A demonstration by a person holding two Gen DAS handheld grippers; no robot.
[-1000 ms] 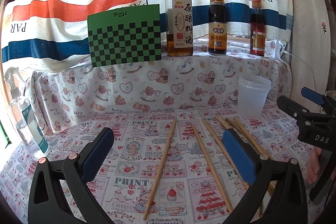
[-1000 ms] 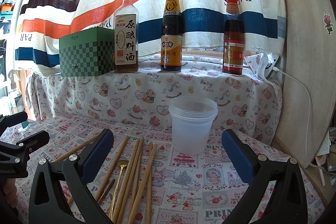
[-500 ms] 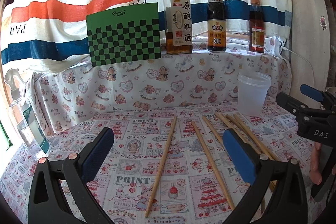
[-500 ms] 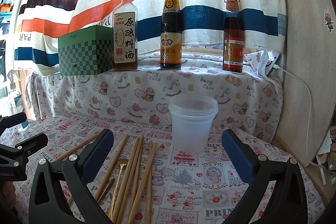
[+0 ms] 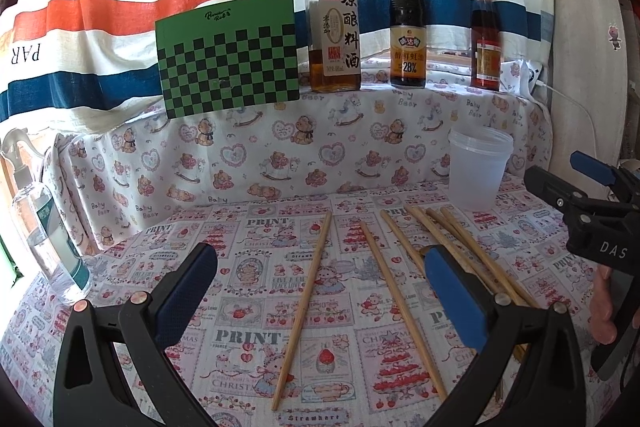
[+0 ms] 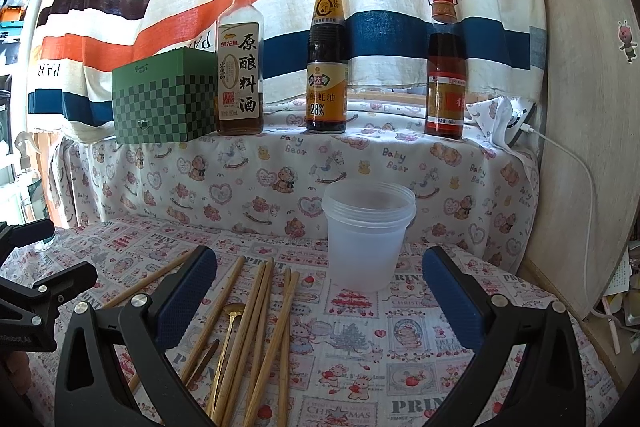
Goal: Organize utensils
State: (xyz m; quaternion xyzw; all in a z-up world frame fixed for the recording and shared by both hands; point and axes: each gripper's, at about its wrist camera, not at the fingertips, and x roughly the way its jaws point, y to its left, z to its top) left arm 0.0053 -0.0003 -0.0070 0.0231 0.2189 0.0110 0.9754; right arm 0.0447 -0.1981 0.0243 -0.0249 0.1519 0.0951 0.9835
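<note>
Chopsticks (image 5: 400,311) lie loose on the printed tablecloth (image 5: 248,339) toward the right half of the tabletop, tips pointing at the back edge; two of them lie apart from the rest, one (image 5: 302,303) nearest the middle, while the others crowd together further right; in the right wrist view a small gold spoon (image 6: 228,331) rests among that bundle (image 6: 260,327); a translucent plastic cup (image 6: 366,235) stands upright near the back right corner, just beyond the chopstick tips and not touching them; the left gripper (image 5: 320,287) hangs above the front edge with its blue pads spread wide and nothing between them; the right gripper (image 6: 320,291) is likewise spread wide and empty, the cup framed between its fingers; on the cloth-covered ledge behind stand a green checkered box (image 5: 228,67) and three sauce bottles (image 5: 408,23); a clear spray bottle (image 5: 44,223) stands at the left edge.
</note>
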